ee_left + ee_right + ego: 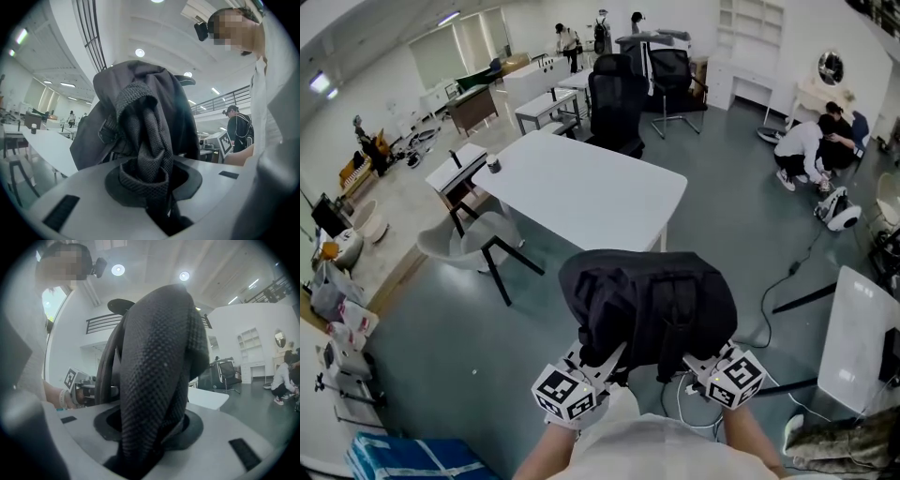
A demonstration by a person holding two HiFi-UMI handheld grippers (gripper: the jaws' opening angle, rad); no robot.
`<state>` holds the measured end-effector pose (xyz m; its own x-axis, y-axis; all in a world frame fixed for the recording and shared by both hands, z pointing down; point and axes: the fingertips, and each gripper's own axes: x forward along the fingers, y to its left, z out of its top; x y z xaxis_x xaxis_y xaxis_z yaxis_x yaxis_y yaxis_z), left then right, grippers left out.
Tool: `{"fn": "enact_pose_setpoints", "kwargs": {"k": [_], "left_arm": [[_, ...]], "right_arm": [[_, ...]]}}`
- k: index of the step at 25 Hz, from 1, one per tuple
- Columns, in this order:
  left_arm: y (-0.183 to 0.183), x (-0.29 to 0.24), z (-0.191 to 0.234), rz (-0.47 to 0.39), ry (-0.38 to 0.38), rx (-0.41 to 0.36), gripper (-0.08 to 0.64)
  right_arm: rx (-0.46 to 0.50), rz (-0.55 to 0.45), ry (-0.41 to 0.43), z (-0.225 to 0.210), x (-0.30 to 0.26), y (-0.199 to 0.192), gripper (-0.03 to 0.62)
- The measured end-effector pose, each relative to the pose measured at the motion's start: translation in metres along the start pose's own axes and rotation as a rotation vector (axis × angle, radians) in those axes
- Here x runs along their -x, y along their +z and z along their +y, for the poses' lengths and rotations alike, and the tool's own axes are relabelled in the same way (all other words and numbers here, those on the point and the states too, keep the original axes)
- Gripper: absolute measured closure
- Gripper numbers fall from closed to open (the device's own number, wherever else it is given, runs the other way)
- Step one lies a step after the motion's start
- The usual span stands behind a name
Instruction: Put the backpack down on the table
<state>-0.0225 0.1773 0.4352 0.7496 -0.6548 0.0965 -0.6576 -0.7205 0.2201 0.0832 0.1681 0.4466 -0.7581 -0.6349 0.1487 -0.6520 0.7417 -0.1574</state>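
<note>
A black backpack hangs in the air in front of me, short of the near edge of the white table. My left gripper is shut on a grey mesh shoulder strap, which is bunched between its jaws. My right gripper is shut on the other padded mesh strap, which fills the gap between its jaws. In the left gripper view the bag's body rises behind the strap. The fingertips of both grippers are hidden under the fabric.
A grey chair stands at the table's left corner and a black office chair at its far side. A second white table is at the right, with cables on the floor. People crouch at the far right.
</note>
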Motion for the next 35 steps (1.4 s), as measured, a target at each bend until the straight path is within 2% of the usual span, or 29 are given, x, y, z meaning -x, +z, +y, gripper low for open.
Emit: {"fn": "enact_pose_setpoints", "kwargs": {"k": [10,16,23,28,35], "left_arm": [[0.037,-0.042,0.102,-0.012,-0.051,-0.008,0.463],[0.053,-0.053,0.140,-0.003,-0.076,-0.024,0.463],[0.062,-0.075,0.173,-0.012,-0.064,-0.020,0.463],[0.077,-0.111,0.209,-0.020,-0.041,-0.021,0.463],[0.110,-0.184,0.272,-0.024,-0.009,-0.055,0.463]], "right_arm": [[0.006,-0.015,-0.039,-0.052,-0.094,0.033,0.403],[-0.002,-0.029,-0.058,-0.065,-0.129,0.046,0.403],[0.003,-0.027,-0.050,-0.092,-0.160,0.055,0.403],[0.007,-0.045,-0.027,-0.134,-0.193,0.068,0.403],[0.022,-0.078,-0.008,-0.216,-0.249,0.100,0.403]]}}
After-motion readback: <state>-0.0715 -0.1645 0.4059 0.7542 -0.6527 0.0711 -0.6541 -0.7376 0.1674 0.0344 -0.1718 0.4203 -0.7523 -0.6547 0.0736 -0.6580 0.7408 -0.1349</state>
